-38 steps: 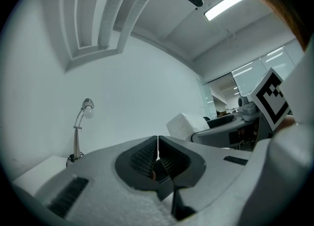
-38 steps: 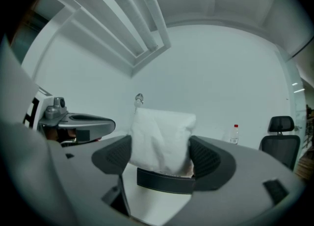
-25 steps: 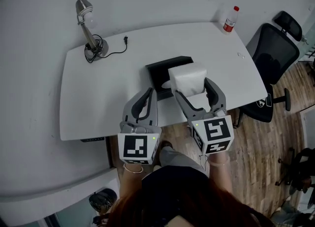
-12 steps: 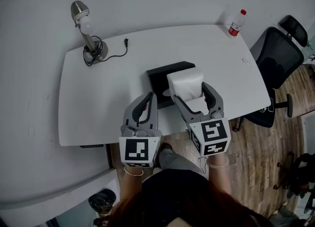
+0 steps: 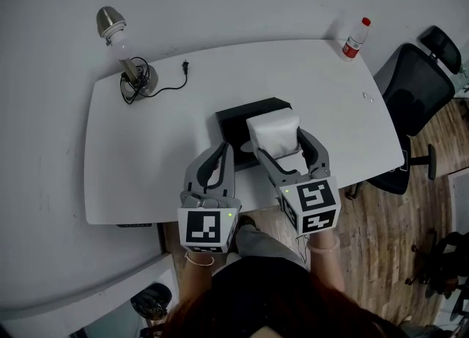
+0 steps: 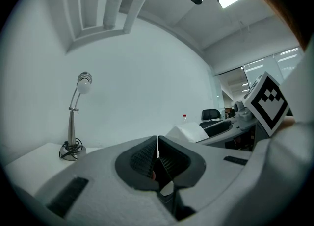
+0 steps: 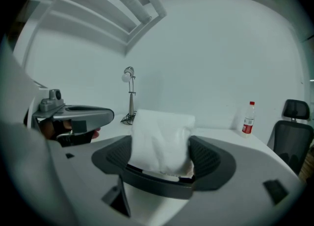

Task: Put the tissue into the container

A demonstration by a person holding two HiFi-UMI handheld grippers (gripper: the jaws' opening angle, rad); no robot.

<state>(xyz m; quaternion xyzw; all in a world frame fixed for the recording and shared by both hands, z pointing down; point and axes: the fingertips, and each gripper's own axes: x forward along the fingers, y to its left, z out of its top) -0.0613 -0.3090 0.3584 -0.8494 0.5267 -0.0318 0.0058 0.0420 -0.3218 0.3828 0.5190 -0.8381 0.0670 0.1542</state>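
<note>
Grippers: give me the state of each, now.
Left gripper: shut, nothing between its fingers.
Right gripper: shut on the white soft tissue pack.

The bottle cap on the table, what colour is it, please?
Red; the bottle cap shows best in head view.

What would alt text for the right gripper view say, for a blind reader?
The right gripper holds a white tissue between its dark jaws. Behind stand a desk lamp, a red-capped bottle and a black chair.
</note>
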